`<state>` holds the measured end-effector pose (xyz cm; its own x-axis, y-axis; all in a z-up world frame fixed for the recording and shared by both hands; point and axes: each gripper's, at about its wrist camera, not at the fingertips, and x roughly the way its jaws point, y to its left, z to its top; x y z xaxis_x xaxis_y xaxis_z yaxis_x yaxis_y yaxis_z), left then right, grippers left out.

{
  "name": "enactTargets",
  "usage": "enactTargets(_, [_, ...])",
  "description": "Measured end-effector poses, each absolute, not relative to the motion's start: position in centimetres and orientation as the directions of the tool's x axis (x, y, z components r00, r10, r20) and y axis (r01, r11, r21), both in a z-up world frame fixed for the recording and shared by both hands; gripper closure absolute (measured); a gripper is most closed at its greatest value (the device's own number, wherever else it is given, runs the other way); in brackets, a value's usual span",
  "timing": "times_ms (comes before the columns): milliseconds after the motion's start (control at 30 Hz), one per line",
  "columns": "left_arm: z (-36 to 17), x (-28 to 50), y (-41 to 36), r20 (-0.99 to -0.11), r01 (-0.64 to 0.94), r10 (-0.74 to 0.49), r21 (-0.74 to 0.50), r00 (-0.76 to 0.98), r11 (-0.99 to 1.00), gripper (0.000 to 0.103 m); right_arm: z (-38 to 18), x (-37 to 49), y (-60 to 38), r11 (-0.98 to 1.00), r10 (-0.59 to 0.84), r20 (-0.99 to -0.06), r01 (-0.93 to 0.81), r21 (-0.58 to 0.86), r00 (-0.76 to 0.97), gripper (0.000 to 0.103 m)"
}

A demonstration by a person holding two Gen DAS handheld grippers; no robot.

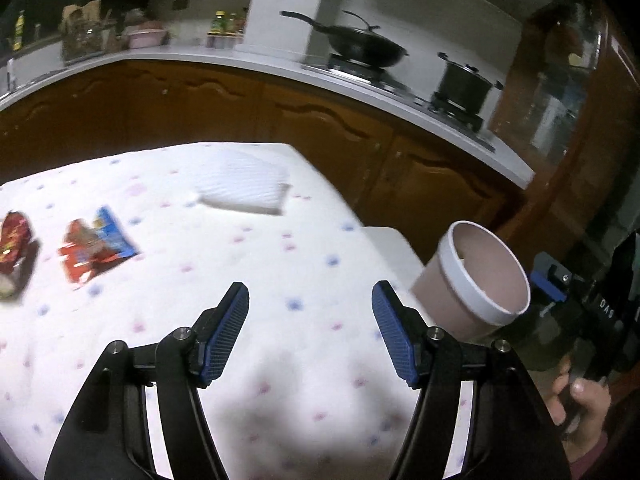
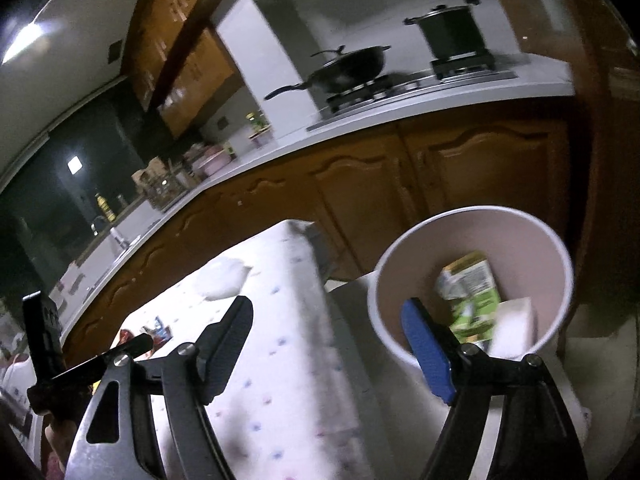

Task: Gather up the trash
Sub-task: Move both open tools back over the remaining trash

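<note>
A red and blue snack wrapper [image 1: 96, 249] and a crumpled red wrapper [image 1: 14, 250] lie at the table's left. A white folded tissue [image 1: 244, 188] lies further back. My left gripper [image 1: 310, 300] is open and empty above the dotted tablecloth [image 1: 280, 280]. A pink bin with a white rim [image 1: 476, 276] stands off the table's right edge; it also shows in the right wrist view [image 2: 472, 284]. A green carton [image 2: 470, 296] and a white piece lie inside. My right gripper [image 2: 328, 316] is open and empty beside the bin, its right finger [image 2: 424, 344] over the rim.
A kitchen counter [image 1: 240, 64] with brown cabinets runs behind the table. A black wok [image 1: 360, 46] and a black pot [image 1: 464, 84] sit on the stove. Bottles and jars stand at the counter's far left. A white stool surface [image 1: 396, 248] sits under the bin.
</note>
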<state>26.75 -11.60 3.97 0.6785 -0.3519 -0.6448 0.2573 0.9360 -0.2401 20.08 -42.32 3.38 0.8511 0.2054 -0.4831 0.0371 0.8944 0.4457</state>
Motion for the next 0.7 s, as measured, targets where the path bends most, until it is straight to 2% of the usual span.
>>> enactTargets(167, [3.9, 25.5, -7.4, -0.644, 0.201, -0.288, -0.206, 0.709, 0.958, 0.035, 3.6, 21.2, -38.8, 0.897, 0.262, -0.488, -0.023, 0.442, 0.833, 0.024])
enactTargets(700, [3.3, 26.1, 3.4, -0.65, 0.033, -0.167, -0.213, 0.741, 0.976, 0.028, 4.0, 25.6, -28.2, 0.898, 0.403, -0.508, -0.222, 0.379, 0.762, 0.024])
